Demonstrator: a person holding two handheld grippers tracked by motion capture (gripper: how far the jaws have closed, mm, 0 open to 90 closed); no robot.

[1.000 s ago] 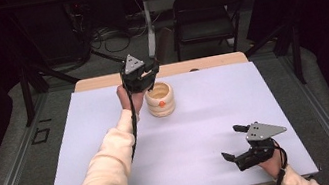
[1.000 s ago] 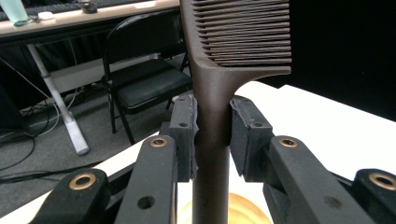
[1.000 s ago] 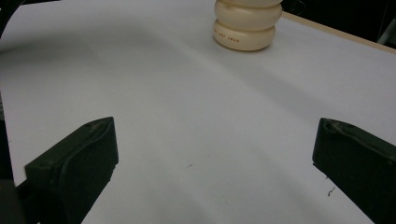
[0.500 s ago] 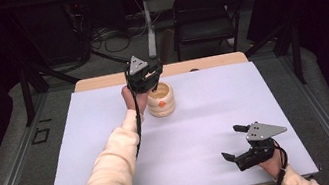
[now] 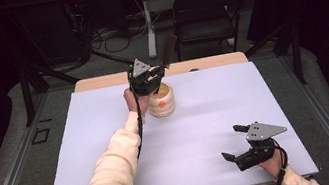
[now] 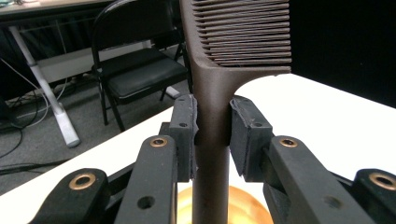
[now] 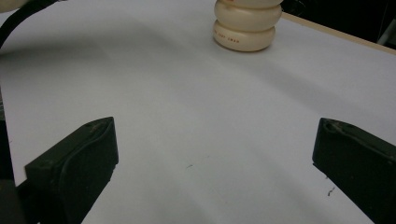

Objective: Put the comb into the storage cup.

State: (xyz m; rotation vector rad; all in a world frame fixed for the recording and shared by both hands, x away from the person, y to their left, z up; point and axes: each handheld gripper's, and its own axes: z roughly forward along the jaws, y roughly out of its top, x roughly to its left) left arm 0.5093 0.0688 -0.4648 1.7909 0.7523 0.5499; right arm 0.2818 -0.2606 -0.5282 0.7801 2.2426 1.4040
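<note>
The left gripper [image 6: 212, 126] is clamped on the smooth, round handle of a dark brown comb [image 6: 233, 42] with fine, closely ribbed teeth, holding it above a cream, ridged pot [image 5: 161, 100] whose glossy wooden-looking inside shows below the jaws. The pot, shaped like stacked rounded rings, stands near the far edge of the matte white tabletop [image 5: 207, 116], left of its middle. The right gripper [image 5: 239, 143] rests near the near right corner, its blocky black jaws spread wide with nothing between them.

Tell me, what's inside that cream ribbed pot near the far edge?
The dark comb, held by the left tool, runs handle-down into the pot. Its lower end and the pot's bottom are hidden.
</note>
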